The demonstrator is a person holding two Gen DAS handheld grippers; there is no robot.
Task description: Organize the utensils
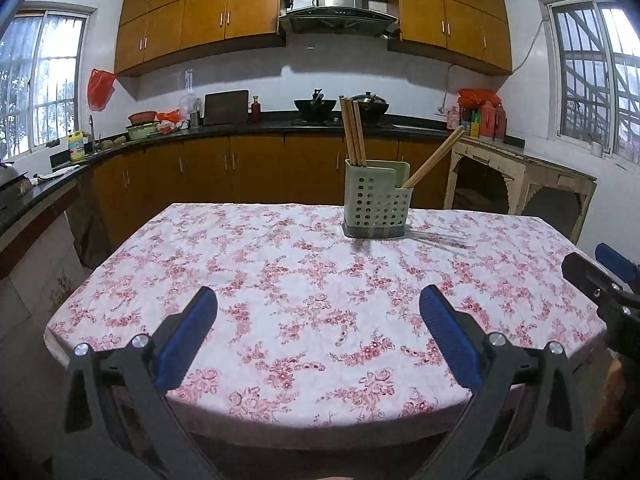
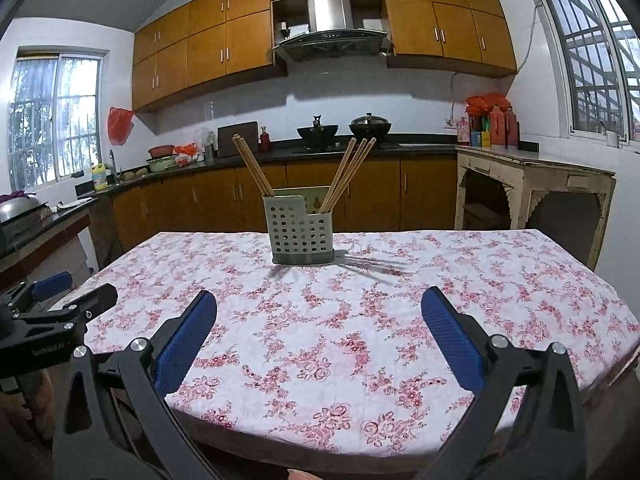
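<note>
Both tools stood wide open and empty above the near edge of the surface [image 1: 280, 280]: the left tool [image 1: 318, 308] and the right tool [image 2: 319, 312]. The holder [image 2: 298, 230] stood upright toward the far side, well apart from both, with chopsticks [image 2: 346, 176] leaning inside its two compartments.

dim daylight from side windows [image 1: 44, 80], sharp focus, fisheye-bent edges, dark corners.
</note>
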